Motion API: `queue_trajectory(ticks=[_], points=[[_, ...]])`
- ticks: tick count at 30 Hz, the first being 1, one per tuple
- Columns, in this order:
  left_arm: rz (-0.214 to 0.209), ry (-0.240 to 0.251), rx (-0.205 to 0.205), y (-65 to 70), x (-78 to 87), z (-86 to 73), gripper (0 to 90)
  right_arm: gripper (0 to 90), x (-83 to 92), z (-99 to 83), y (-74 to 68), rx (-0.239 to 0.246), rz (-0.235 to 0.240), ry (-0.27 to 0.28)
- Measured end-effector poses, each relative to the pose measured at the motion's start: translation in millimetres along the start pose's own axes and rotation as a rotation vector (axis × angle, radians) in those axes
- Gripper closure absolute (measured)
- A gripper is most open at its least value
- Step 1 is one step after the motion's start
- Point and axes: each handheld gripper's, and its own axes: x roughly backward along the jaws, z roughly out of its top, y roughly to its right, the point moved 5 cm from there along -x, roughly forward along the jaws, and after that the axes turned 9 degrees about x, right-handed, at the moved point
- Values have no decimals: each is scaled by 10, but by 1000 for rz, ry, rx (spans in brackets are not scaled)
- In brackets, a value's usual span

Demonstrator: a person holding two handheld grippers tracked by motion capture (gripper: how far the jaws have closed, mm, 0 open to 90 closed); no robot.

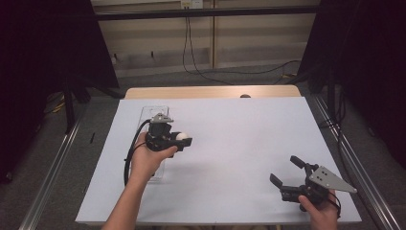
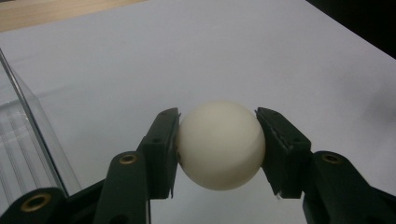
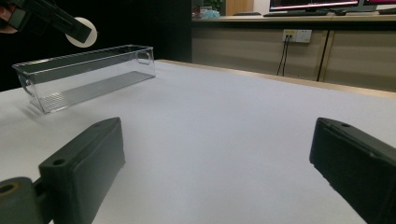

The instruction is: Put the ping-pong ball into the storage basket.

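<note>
The left gripper (image 2: 217, 149) is clenched on a white ball (image 2: 219, 144), held in the air just beside the clear bin (image 3: 88, 74) near the table's (image 1: 239, 143) left edge. The right gripper (image 1: 289, 175) rests low near the front right corner, jaws wide apart with nothing between them. The ball is smooth and round, pinched only at its sides, so it could likely slip out and roll across the table, or bounce off the bin's rim if let go too early. In the high view the hand and gripper cover much of the bin, and its clear walls are hard to trace.
</note>
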Motion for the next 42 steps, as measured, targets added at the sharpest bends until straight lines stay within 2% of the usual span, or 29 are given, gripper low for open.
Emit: queue_trajectory(ticks=[2,4,5,7,12,13,21,22,23,25,28,29,31,32,37,39,40,42], points=[[-2,-4,-7,-15,15,4,512,28,-3,-1,3,0,-4,1],[1,15,4,-16,19,16,512,28,-6,-1,0,1,-4,1],[5,3,2,-21,34,16,512,28,-2,-2,-1,8,3,-1],[10,10,14,-28,40,23,512,28,-4,1,0,3,0,0],[16,0,-1,-60,80,30,513,28,-3,1,2,1,-2,4],[15,14,17,-54,79,35,512,28,-1,-1,1,-2,-4,0],[20,8,0,-91,121,37,512,28,-4,0,0,0,-3,1],[19,10,13,-88,129,35,512,28,-5,0,0,1,-4,1],[26,4,4,-100,138,32,512,28,-6,-2,-1,7,2,0],[20,21,21,-105,133,34,512,28,-9,-3,0,9,-1,1],[27,15,20,-128,152,34,512,28,-9,0,0,1,-4,2],[28,26,34,-124,151,36,512,28,-7,0,0,1,-4,1],[33,16,22,-139,168,38,513,28,-6,0,5,0,-9,3],[29,33,38,-135,164,43,512,28,-1,-1,5,0,-4,1],[38,16,11,-177,185,36,512,28,-1,-3,10,-4,-8,-1],[37,18,19,-176,188,34,512,28,1,-2,10,1,-4,1],[39,26,36,-170,192,39,512,28,2,-1,11,-1,-5,1],[43,26,38,-173,201,44,513,28,3,-4,13,-4,-5,-1]])
